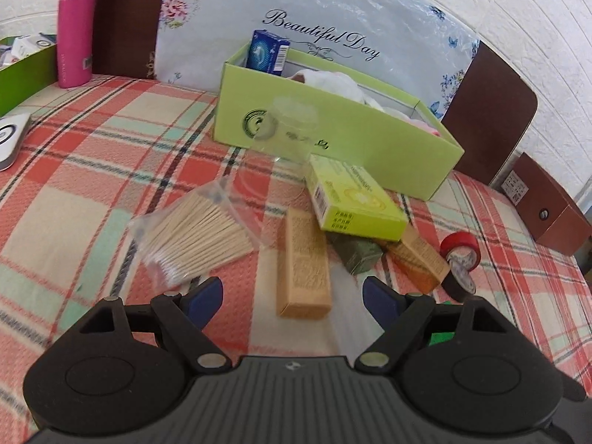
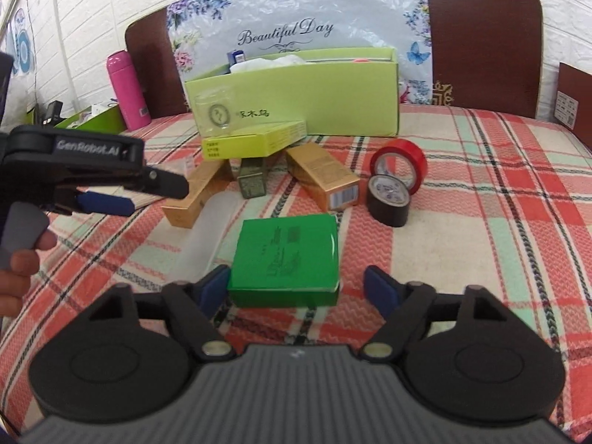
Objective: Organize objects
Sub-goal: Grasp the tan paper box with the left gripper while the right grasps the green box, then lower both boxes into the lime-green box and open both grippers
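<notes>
A flat green box point(image 2: 285, 262) lies on the plaid cloth directly ahead of my right gripper point(image 2: 296, 288), its near end sitting between my jaws. The left pad looks to be at or just beside the box's left edge, while the right pad stands clear of its right side with cloth showing in the gap, so these jaws are spread and not yet pinching it. It looks like a thin cardboard carton: light, stiff along its edges, likely to dent if squeezed on the broad top, and its glossy skin may slip. I judge the two long side walls, near the closer end, to be the best place to take hold, with gentle pressure. My left gripper point(image 1: 294, 296) has its jaws spread too and holds nothing; just ahead of it lies a tan carton point(image 1: 305, 266), also light and rigid, best taken across its narrow sides. Left of it sits a soft, crinkly bag of cotton swabs point(image 1: 196, 236). Behind, a yellow-green box point(image 1: 355, 199) rests tilted on a dark green block point(image 1: 357, 255) and a second tan carton point(image 1: 418, 255). To the right are a red tape roll point(image 2: 401, 162) and a black tape roll point(image 2: 388, 199), touching. Furthest back stands the open lime storage box point(image 1: 333, 122), with a clear plastic jar point(image 1: 286, 129) in front of it.
</notes>
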Tool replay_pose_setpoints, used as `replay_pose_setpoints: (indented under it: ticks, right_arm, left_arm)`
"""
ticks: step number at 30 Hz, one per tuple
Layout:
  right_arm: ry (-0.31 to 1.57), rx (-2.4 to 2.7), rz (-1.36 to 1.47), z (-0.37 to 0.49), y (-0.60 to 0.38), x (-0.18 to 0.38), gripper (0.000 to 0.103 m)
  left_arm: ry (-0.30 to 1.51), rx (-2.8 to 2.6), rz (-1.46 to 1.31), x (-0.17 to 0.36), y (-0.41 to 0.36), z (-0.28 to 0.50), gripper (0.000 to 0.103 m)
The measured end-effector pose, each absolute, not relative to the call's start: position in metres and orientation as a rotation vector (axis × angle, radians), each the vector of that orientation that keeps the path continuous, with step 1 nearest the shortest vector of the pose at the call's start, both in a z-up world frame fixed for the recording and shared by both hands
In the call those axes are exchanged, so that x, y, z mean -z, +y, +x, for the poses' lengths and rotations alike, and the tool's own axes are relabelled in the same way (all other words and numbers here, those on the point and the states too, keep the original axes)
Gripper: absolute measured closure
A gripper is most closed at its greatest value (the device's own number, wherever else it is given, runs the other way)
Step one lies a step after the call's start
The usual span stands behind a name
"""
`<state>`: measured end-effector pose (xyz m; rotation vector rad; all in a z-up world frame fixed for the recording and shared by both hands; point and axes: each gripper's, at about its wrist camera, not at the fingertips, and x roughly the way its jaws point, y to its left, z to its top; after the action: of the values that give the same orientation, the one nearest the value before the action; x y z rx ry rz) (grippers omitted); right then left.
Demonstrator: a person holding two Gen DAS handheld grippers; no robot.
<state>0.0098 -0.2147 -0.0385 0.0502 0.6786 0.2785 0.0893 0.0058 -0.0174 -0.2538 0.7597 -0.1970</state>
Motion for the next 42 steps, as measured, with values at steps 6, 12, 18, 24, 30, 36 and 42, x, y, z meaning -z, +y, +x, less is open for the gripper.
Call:
replay_pose_setpoints:
  ticks: [6,12,18,24,30,36,42]
  right_arm:
    - [0.677,-0.282,0.043,0.006,-0.217,0.037,0.042]
    - [0.678,-0.285,0.048,0.003,-0.219,0.037,0.041]
    - [0.67,-0.289,0.017,0.005,-0.217,0.035,0.038]
    - [0.675,-0.301,-0.036,0.014,-0.208,0.036,0.034]
    - [0.675,-0.285,-0.048,0.016,-0.209,0.035,0.034]
    - [0.673,-0.287,-0.057,0.023,-0.205,0.037,0.034]
    - [0.692,-0.301,-0.043,0.021,-0.208,0.036,0.042]
  left_arm:
    - [0.771,0.219,-0.254,0.022,-0.007,0.118,0.039]
    - [0.807,0.245,-0.252,0.031,0.0,0.124,0.068]
    - [0.85,0.254,-0.179,0.024,0.016,0.084,0.068]
    - [0.863,0.236,-0.155,0.025,0.024,0.052,0.046]
    - [0.867,0.26,-0.143,0.026,0.018,0.058,0.059]
    - [0.862,0.236,-0.16,0.027,0.021,0.055,0.055]
    - [0.864,0.232,-0.174,0.026,0.023,0.054,0.068]
